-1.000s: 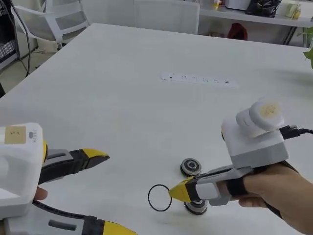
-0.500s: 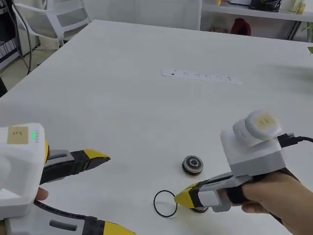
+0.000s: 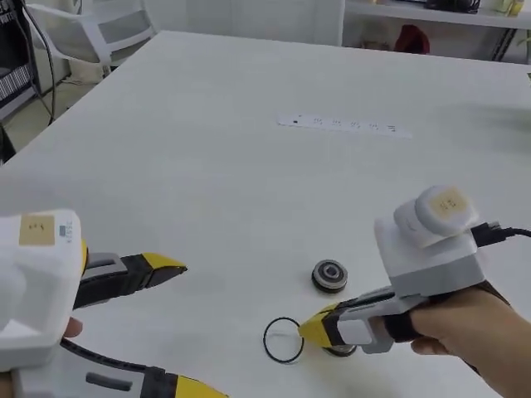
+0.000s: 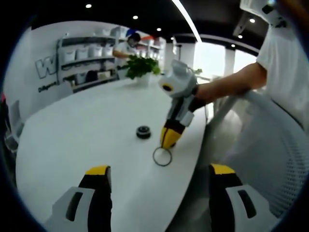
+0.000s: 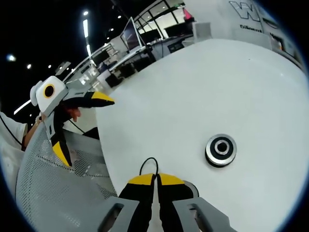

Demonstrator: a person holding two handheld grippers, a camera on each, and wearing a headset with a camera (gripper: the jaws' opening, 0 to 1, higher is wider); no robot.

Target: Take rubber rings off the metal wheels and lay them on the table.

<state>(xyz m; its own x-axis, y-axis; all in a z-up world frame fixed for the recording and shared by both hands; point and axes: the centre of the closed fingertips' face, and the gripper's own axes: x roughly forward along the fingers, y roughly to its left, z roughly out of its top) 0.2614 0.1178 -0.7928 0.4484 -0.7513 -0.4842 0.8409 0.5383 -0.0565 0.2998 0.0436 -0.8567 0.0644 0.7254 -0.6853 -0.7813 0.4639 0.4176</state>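
Over the desk, our left hand-held gripper waits wide apart, while our right hand-held gripper, near a wheel, is clamped on the rubber ring, which we should settle flat before gently parting the jaws.

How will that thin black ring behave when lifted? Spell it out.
Probably floppy: the rubber ring is a thin loop, pinched at one edge by the shut right tongs, so it may sag when lifted. Likely very light for its size. Lying flat on the table, it should not roll.
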